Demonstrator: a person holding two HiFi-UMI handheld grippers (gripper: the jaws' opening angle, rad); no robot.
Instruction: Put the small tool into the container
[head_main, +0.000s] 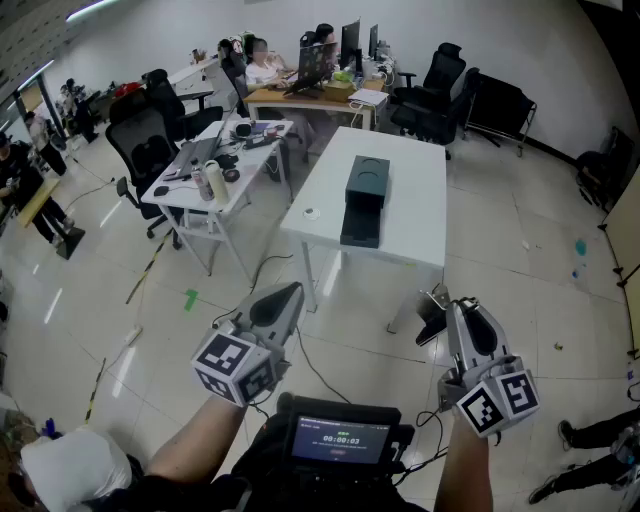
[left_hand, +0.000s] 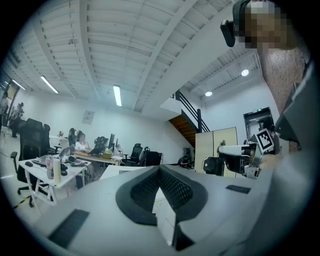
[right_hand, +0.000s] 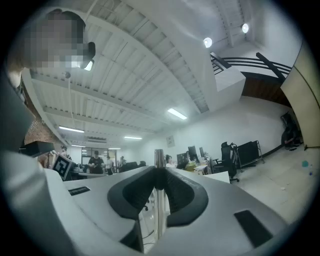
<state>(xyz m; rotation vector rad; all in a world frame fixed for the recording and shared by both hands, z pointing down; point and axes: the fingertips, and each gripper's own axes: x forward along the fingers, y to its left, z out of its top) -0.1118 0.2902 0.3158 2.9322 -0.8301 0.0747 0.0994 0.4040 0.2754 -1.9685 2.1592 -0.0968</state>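
Pinching the small tool is the right claw, left claw closed empty.

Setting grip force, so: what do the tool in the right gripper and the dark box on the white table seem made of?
Tool: likely bare metal, polished. The thin rod clamped in the right gripper shows a bright silvery sheen.
Box: dark green and matte, with no glare. It could be card or plastic; I can't tell which.

Container on table, desks left
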